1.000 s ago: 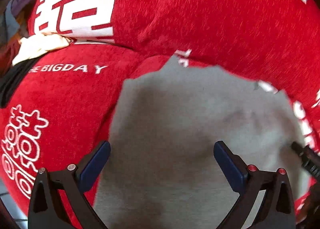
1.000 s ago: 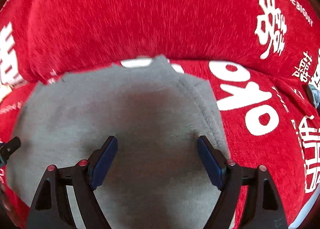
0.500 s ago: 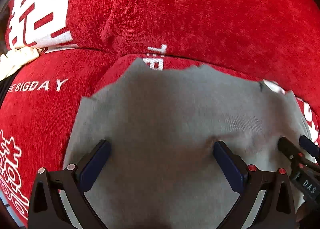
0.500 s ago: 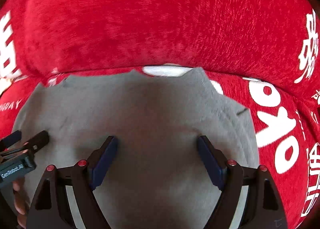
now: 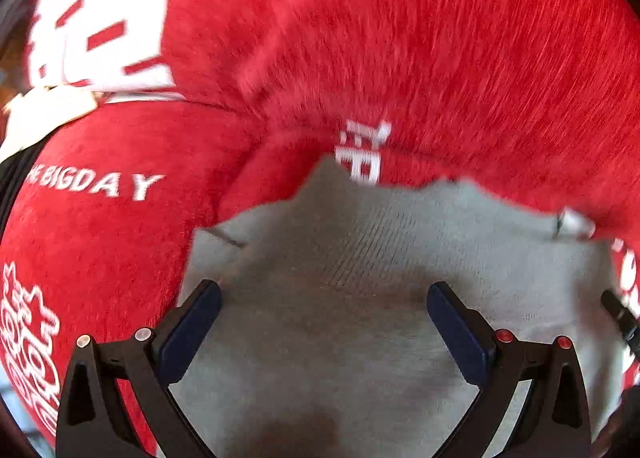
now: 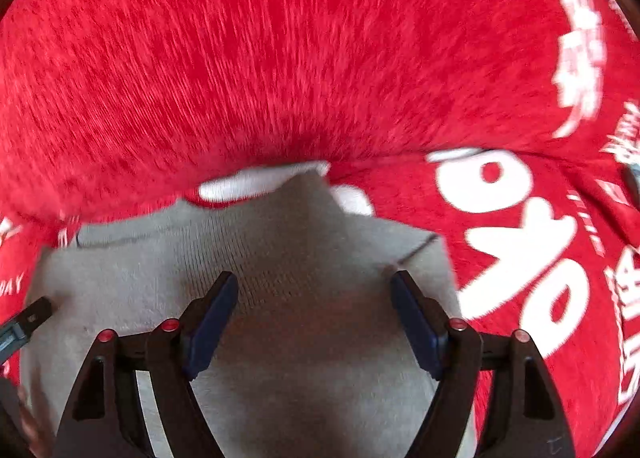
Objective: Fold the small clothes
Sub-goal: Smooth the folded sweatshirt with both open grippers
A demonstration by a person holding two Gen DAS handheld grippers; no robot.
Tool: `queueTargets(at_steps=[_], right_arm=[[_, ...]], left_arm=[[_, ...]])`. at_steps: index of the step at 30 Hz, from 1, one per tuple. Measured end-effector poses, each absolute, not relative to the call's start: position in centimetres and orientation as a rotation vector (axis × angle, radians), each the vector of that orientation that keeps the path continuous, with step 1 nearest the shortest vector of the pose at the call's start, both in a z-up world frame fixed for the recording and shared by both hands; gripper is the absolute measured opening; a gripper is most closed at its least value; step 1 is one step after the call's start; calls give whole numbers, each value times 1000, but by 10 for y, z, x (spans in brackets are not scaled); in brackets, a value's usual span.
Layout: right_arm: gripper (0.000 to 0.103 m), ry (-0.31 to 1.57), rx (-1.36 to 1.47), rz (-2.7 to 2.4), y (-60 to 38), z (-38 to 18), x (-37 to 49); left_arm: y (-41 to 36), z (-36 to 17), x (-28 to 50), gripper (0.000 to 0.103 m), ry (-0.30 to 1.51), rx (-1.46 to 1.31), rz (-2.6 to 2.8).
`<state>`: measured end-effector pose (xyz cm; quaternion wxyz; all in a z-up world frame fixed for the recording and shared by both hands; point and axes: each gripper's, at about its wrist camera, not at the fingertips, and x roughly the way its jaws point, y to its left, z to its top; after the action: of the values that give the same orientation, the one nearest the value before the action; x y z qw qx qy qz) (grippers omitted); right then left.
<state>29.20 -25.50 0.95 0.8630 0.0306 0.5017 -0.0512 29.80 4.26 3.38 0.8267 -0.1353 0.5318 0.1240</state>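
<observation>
Garment: your grey knit garment (image 5: 360, 298) lies spread on the red plush sofa cover (image 5: 400, 38), its far edge close under the fold where the seat meets the backrest. In your right view the same grey knit (image 6: 280, 250) fills the lower middle, with a thin dark seam line running off near its right edge.

Left gripper: your left gripper (image 5: 324, 310) points steeply down over the grey knit. Its two blue pads stand wide apart, released, with nothing pinched between them; only flat cloth shows in the gap.

Right gripper: your right gripper (image 6: 314, 298) also hangs over the knit, nearer the garment's right side. Its jaws are spread and grasp nothing; whether the pads touch the cloth below you cannot tell.

Each other's tips: the right gripper's black tip shows at the right edge of your left view, and the left one's tip pokes in at the left edge of your right view, both over the grey cloth.

Cover print: white lettering "BIGDAY" (image 5: 96, 184) sits left of the garment; large white characters (image 6: 516, 234) lie to its right.

Other cloth: a cream fabric scrap (image 5: 44, 114) rests at the far left, beside a dark piece; blurred.
</observation>
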Motion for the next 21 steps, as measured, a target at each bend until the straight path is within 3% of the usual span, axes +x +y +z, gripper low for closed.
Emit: queueTargets(at_steps=[6, 13, 15, 21], right_arm=[[82, 1102, -146, 17, -186, -11, 293], [82, 1104, 24, 40, -232, -21, 319], [82, 1095, -54, -41, -238, -17, 318], [82, 1027, -5, -59, -281, 0, 254]], left_arm=[[8, 20, 304, 103, 1185, -204, 189], [33, 1, 317, 103, 1170, -239, 293], [35, 4, 318, 103, 1184, -225, 292], [39, 24, 260, 103, 1140, -250, 231]])
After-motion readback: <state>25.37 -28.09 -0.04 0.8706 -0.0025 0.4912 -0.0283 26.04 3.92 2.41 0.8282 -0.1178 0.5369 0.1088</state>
